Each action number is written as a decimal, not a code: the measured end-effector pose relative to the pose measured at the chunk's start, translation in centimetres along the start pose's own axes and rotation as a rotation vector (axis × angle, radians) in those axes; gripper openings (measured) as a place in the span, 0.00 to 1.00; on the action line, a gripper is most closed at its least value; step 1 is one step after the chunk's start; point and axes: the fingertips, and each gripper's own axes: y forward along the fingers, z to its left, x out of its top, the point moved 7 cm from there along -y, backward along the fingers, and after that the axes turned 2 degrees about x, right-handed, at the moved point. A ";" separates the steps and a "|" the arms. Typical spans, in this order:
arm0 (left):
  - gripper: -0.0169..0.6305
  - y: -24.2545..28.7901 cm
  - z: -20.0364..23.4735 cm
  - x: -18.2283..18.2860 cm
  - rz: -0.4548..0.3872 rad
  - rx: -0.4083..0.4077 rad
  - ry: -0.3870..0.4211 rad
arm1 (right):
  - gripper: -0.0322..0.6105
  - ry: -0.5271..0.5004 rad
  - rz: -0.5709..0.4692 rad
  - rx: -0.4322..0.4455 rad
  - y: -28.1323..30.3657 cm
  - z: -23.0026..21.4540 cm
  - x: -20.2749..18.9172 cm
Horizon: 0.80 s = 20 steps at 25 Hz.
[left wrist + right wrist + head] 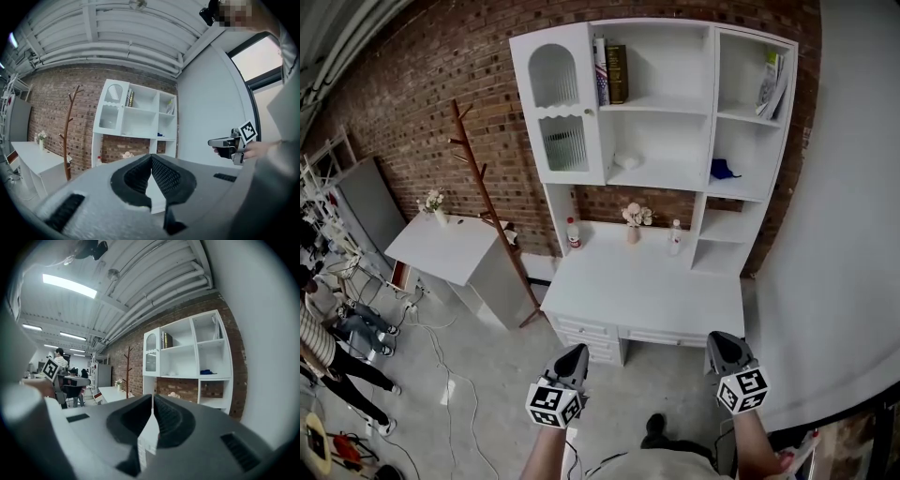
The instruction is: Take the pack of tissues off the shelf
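- Your left gripper (573, 350) has its jaws pressed together with nothing between them. In the left gripper view the two pads meet right at the tip.
- Same deal with your right gripper (721, 338): jaws closed tight and empty.
- Both grippers sit near you, side by side, just short of the near edge of the white surface (647, 281) and well apart from the shelf (712, 112) standing on its far side.
- The pack of tissues (724, 170) looks to be that flat blue thing in the right-hand compartment, middle level. It's too small to be totally sure, but it's lying on the shelf board, untouched.
- There's a small white lump (628, 161) in the wide middle compartment to its left, and books (611, 73) standing in the compartment above that.
- On the surface, along the far edge: a red-capped bottle (574, 234), a little flower vase (634, 223) and another bottle (675, 239).
- A wooden coat stand (483, 197) is off to the left.
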 end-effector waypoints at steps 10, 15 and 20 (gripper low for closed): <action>0.07 7.2 1.9 0.9 0.001 0.042 -0.005 | 0.10 0.013 0.005 0.049 7.8 -5.6 0.5; 0.07 10.8 2.2 0.7 0.005 0.063 -0.016 | 0.10 0.014 0.011 0.076 11.0 -8.5 0.6; 0.07 14.0 1.6 0.8 0.005 0.079 -0.017 | 0.10 0.025 0.016 0.087 13.2 -11.9 0.3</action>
